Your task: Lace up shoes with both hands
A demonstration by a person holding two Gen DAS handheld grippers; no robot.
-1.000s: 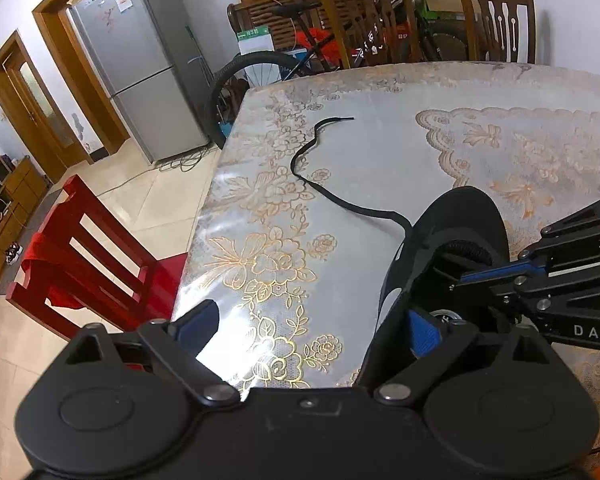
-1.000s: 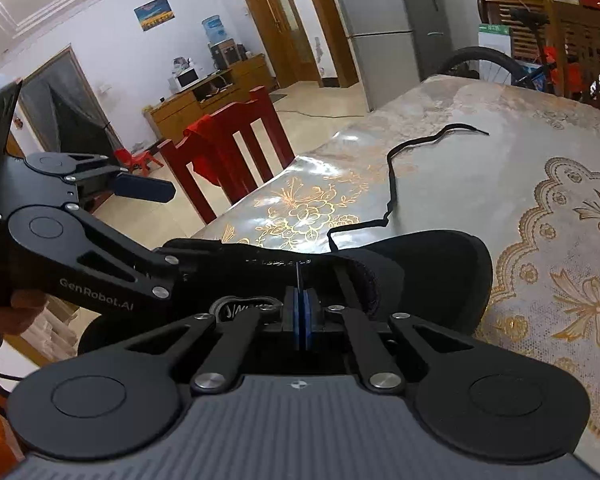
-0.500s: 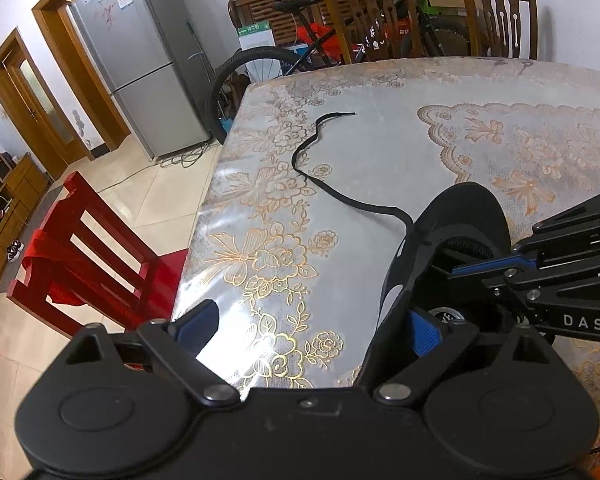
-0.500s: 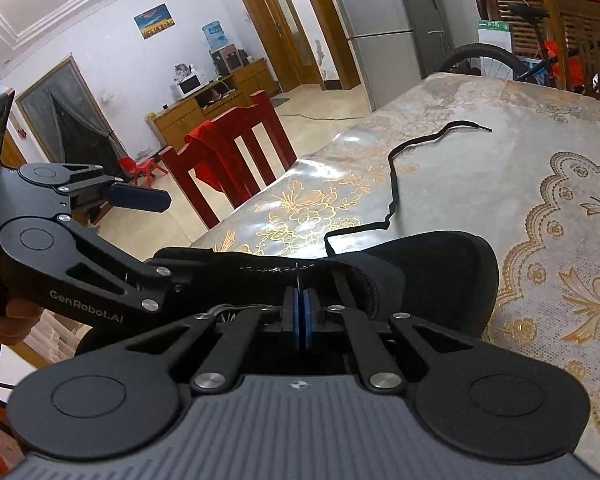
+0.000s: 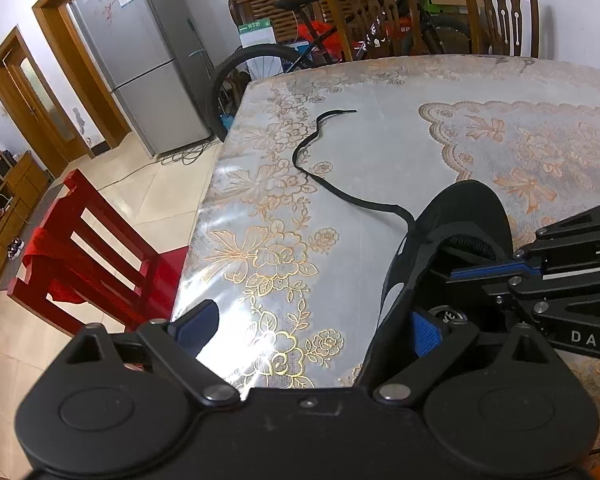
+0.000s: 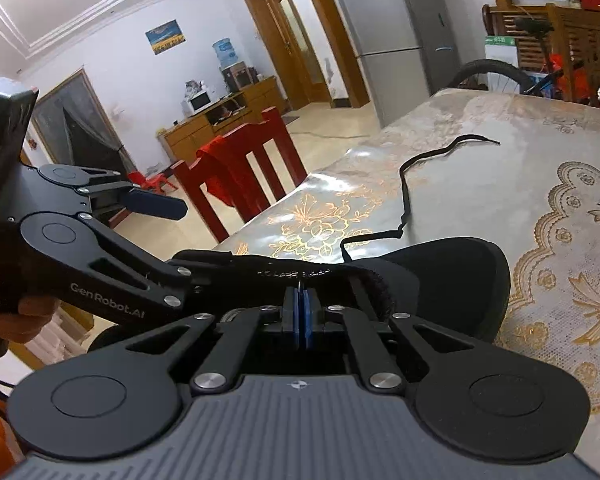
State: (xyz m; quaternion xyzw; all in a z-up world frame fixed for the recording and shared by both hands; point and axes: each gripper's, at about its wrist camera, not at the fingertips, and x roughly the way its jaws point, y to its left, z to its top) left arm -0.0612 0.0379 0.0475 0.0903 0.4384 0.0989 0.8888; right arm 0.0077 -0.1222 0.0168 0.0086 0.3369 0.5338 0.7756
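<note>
Threading underway: right gripper pinched together on a thin lace end above the black shoe near the tabletop's left edge, left gripper spread wide bracing its side; next, probably feed an eyelet.

I am working at a table covered with a glossy cloth printed in gold flowers; a red chair stands at its near corner on pale floor tiles; a silver fridge stands against the white wall between wooden door frames; a bicycle leans behind the table's far end, beside two brown wooden chairs; a low wooden cabinet carries a microwave and a water dispenser; a framed picture hangs above it.
</note>
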